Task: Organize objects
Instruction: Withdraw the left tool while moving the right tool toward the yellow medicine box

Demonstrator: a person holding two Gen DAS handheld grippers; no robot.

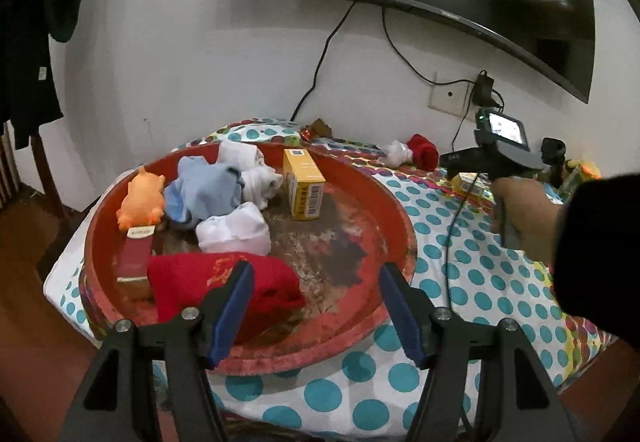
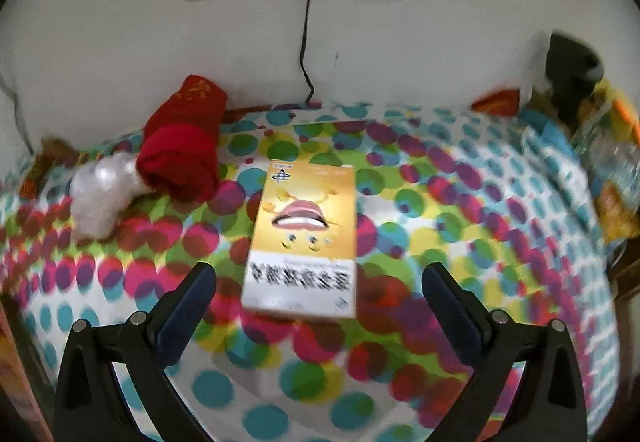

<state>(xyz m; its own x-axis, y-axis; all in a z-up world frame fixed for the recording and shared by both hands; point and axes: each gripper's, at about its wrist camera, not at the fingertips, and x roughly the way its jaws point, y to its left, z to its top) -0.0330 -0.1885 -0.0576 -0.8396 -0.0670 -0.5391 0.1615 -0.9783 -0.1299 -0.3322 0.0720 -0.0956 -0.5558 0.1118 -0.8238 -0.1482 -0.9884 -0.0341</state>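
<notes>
Hovering over the near rim of a round red tray, the left gripper has its blue-padded fingers spread apart with nothing between them. A red sock lies in the tray just beyond and partly behind the left-hand finger, with a dark red box beside it further to that side. Ahead of the fingers in the tray sit a white sock bundle, a pale blue sock, more white socks, an orange toy animal and an upright yellow box. The tray rests on a table covered by a polka-dot cloth.

The right gripper also has its fingers wide apart and holds nothing. A flat yellow carton printed with a mouth lies on the cloth just ahead of the fingers, its near end reaching between the fingertips without touching either pad. Beyond the left-hand finger, near the wall, a rolled red sock touches a white sock. In the left wrist view a hand holds the right gripper's handle off to the right of the tray. The right wrist view is blurred.
</notes>
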